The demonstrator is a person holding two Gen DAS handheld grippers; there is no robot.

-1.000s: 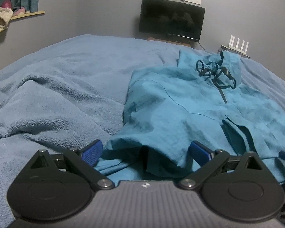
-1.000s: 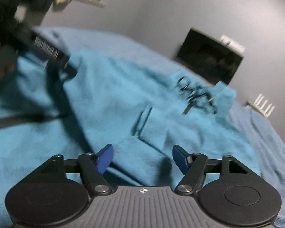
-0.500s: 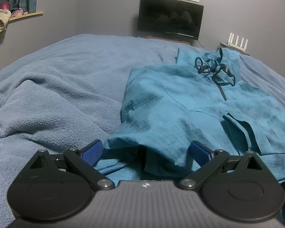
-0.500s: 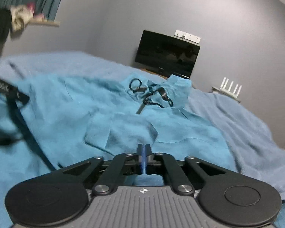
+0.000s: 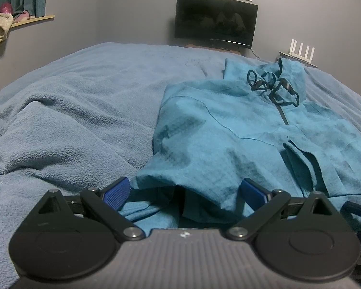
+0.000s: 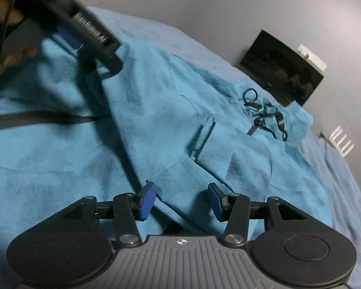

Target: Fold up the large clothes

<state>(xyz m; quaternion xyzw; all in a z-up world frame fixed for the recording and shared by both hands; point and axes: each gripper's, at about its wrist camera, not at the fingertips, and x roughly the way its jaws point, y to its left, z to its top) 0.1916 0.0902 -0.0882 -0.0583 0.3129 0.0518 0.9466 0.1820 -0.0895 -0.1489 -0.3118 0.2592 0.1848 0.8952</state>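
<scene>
Right gripper (image 6: 181, 198) gapes wide over the teal jacket (image 6: 156, 120).

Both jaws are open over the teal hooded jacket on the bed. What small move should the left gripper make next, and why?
Probably close the left gripper on the jacket's near edge. Its jaws stand open with the raised fabric fold between them, so a pinch looks ready. The right gripper is open too, over the cloth, holding nothing.
</scene>
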